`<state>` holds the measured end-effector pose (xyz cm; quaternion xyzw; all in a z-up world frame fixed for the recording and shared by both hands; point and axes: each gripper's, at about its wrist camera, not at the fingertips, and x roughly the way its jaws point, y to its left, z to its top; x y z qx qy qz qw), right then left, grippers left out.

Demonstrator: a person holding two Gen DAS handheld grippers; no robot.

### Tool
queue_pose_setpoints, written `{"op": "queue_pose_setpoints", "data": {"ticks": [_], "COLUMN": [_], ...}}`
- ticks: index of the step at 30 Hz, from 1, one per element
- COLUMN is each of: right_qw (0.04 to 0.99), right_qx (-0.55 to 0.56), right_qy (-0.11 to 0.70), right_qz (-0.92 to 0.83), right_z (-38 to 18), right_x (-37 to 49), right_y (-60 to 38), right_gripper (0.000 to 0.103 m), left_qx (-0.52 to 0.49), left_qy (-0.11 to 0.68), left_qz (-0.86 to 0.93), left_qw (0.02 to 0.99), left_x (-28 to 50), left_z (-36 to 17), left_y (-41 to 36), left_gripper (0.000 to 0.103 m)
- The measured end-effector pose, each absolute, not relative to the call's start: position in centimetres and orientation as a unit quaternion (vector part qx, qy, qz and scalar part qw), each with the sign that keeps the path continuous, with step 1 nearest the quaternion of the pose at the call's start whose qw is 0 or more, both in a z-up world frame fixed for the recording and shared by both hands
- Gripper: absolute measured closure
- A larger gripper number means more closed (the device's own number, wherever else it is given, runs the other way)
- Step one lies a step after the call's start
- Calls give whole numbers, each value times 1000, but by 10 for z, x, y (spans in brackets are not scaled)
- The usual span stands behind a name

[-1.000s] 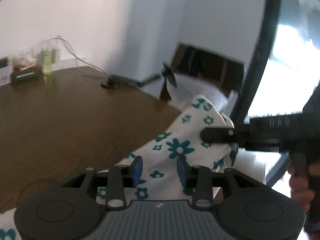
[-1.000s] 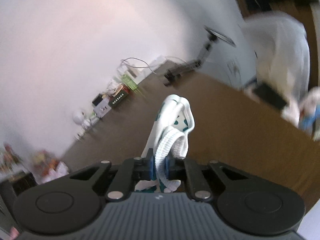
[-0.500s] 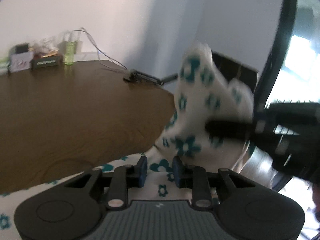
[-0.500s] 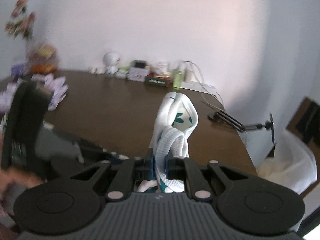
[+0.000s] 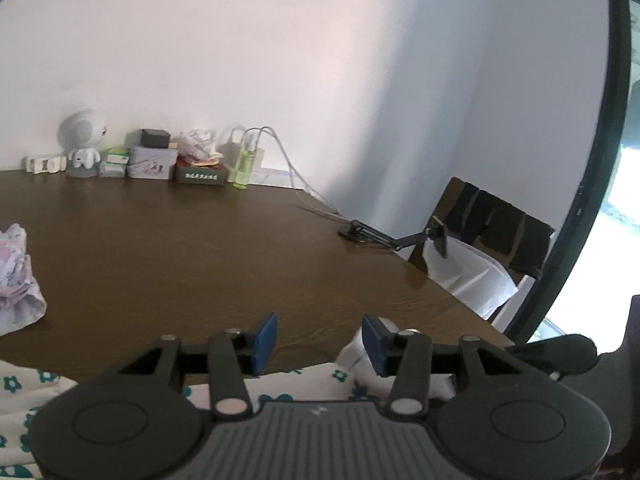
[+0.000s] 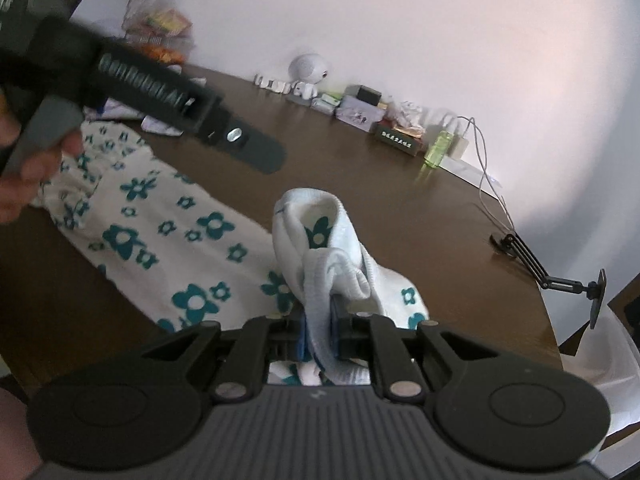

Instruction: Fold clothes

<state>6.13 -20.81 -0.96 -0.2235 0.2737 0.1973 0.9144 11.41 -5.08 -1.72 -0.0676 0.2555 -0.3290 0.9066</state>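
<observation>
Two tongs: right [image 6: 318, 338] clenches one flowered garment [image 6: 160, 232] (by its cuff), left [image 5: 318, 342] opening, nothing between.

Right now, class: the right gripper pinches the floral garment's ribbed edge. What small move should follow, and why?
Probably carry the pinched edge across the floral garment and lay it down: the right gripper holds it, while the left gripper is opening, empty.

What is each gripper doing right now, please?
Left gripper: fingers opening, nothing between them.
Right gripper: closed on the ribbed waistband of the flowered garment.
</observation>
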Motion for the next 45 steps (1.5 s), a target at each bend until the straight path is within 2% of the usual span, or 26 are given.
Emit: {"op": "queue_pose_setpoints", "data": {"ticks": [4, 6, 7, 8, 9, 17, 19, 20, 21, 23, 28, 33, 39, 41, 43, 45], "right_qw": [911, 911, 911, 911, 912, 943, 948, 946, 942, 937, 936, 942, 958, 958, 954, 948], "right_qx": [-224, -211, -201, -188, -171, 15, 20, 28, 37, 32, -7, -39, 32, 28, 14, 4], "right_qy": [278, 278, 277, 275, 270, 217, 231, 244, 256, 271, 271, 254, 207, 211, 227, 243], "right_qz": [205, 220, 230, 244, 257, 250, 219, 212, 213, 217, 224, 215, 195, 191, 197, 205], "right_z": [-17, -19, -19, -18, -15, 31, 26, 21, 15, 3, -20, -26, -3, -2, -9, -18], "right_x": [58, 58, 58, 57, 55, 44, 53, 58, 64, 71, 76, 70, 51, 49, 52, 58], "right_y": [-203, -201, -202, -204, -208, -303, -318, -324, -326, -321, -286, -268, -310, -316, -311, -302], "right_gripper": [86, 66, 48, 39, 39, 40, 61, 80, 86, 86, 86, 84, 83, 83, 83, 83], "left_qx": [-66, -67, -67, -67, -68, -85, -84, -80, -76, -65, -65, -62, -24, -2, 34, 77], "left_qy": [249, 247, 246, 246, 246, 236, 237, 237, 238, 247, 269, 255, 232, 231, 235, 251], "left_qz": [-344, -350, -350, -349, -347, -328, -335, -342, -350, -358, -362, -375, -399, -411, -417, -403], "left_qw": [903, 901, 901, 902, 902, 911, 908, 906, 903, 898, 890, 889, 887, 882, 877, 877], "left_x": [106, 105, 105, 105, 106, 111, 111, 111, 110, 108, 109, 101, 92, 90, 87, 84], "left_z": [-14, -12, -12, -12, -12, -7, -6, -6, -6, -9, -19, -14, -7, -8, -15, -25], "left_y": [-57, -62, -64, -64, -64, -49, -53, -57, -61, -71, -80, -80, -97, -108, -124, -136], "left_gripper": [54, 53, 52, 52, 52, 51, 54, 55, 57, 66, 66, 66, 67, 80, 87, 88]}}
